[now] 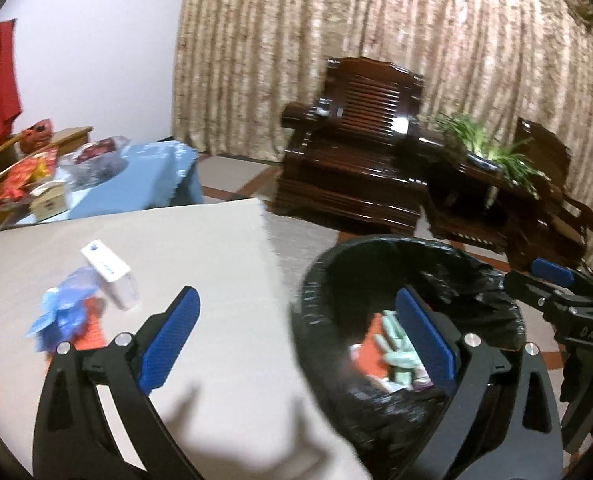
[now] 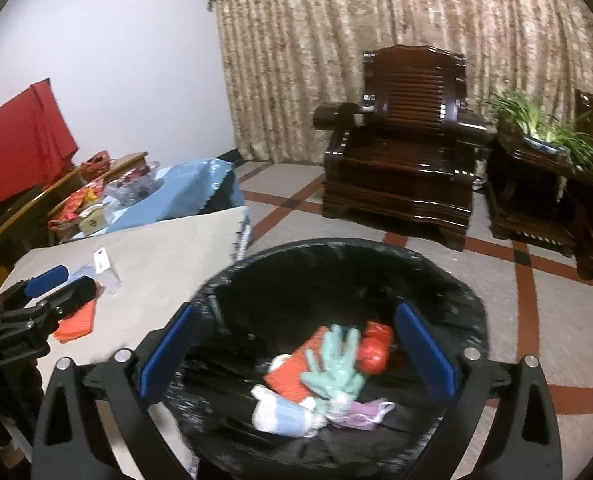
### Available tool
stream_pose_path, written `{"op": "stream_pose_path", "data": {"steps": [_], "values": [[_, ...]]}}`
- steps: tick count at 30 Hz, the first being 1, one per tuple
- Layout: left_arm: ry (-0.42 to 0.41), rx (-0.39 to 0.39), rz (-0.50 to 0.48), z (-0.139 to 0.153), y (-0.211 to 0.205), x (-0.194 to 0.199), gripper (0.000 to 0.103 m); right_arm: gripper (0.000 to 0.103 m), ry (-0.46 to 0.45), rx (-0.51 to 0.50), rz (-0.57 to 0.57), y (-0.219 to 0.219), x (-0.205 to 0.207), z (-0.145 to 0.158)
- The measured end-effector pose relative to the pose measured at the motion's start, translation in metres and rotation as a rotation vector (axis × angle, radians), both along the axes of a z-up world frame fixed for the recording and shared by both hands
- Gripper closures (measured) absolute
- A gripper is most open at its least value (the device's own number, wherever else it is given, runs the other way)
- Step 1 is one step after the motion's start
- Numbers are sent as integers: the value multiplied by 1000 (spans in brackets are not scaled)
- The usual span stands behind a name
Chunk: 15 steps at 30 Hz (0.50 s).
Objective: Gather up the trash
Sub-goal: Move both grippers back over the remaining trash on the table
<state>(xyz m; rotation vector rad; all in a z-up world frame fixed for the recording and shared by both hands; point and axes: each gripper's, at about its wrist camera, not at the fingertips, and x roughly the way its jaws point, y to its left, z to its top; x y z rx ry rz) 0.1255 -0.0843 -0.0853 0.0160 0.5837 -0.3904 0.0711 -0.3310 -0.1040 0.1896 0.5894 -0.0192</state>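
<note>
Probably a home living room, carved wooden armchair (image 2: 400, 168), curtain (image 2: 376, 40), potted plant (image 2: 544, 128)

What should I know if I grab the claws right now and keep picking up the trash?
Left claw: open, empty, over the table edge beside the bin.
Right claw: open, empty, above the black-bagged round trash bin.
Done: pale green rubber glove, flat red packet, red crumpled wrapper and other scraps lie in the bin.
Left on the beige table: white rectangular box, crumpled blue plastic wrapper, orange flat packet.
</note>
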Motion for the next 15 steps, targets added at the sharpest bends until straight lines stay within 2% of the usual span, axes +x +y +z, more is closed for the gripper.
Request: {"op": "stream_pose_path", "data": {"steps": [7,15], "values": [[-8,-7,145,4,70,1,7,6,-3,-2,92,53,23,5],[-11,29,290,-2,143,5,7,6,11,-4,187,115,54,0]]}}
